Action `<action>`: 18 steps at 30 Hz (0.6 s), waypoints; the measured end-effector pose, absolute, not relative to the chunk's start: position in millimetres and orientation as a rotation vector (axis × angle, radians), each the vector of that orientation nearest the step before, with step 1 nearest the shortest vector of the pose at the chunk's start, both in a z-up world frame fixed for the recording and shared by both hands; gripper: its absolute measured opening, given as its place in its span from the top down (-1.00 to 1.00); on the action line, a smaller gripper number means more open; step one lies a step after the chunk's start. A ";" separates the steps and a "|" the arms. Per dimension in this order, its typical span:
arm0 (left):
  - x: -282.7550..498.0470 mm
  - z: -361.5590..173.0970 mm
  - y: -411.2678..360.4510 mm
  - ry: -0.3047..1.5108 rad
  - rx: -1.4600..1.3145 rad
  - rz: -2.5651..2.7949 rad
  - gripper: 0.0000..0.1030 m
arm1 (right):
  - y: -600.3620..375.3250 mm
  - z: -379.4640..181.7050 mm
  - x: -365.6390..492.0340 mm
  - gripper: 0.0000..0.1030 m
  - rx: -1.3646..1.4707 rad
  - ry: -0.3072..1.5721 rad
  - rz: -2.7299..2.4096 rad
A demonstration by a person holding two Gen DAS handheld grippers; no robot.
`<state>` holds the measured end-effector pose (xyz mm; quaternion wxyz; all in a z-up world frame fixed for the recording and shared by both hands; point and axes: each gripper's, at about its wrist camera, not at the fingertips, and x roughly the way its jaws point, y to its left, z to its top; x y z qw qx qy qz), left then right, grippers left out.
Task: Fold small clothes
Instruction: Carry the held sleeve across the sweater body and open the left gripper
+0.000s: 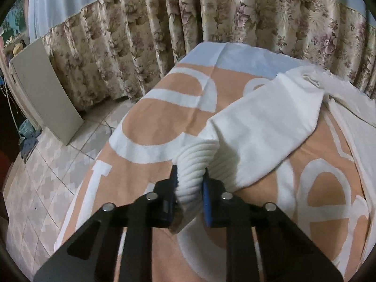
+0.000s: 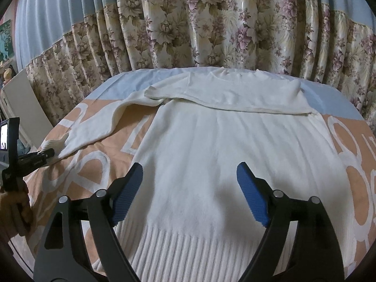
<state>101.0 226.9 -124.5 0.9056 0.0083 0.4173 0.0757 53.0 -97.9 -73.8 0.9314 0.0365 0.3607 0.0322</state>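
On the left wrist view, a pale flat board leans against the floral curtain at the upper left, above a tiled floor. Right of it, the table is covered with an orange cloth with white lettering that fills the middle of the frame. At lower centre the left gripper is clenched on the ribbed cuff of a cream sweater; the cuff bunches between the two pads. From the cuff the sleeve runs up and to the right, toward the sweater's body at the right edge of the frame.

On the right wrist view, at the far left edge, a hand holds the left gripper, whose tips pinch the same cuff at the left end of the sweater's sleeve. That sleeve arches up and right across the orange cloth to the sweater, which lies flat in the middle of the frame, its ribbed hem at the bottom and its neck at the top. The other sleeve is folded across the chest in the upper centre. The right gripper hangs just over the lower body of the sweater with its blue pads spread wide, grasping nothing. Orange cloth shows again at the right edge, and the floral curtain hangs across the top.
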 end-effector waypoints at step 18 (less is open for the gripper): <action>131.4 -81.9 171.5 0.848 0.013 0.242 0.72 | -143.7 -71.4 76.4 -0.63 0.101 0.750 0.049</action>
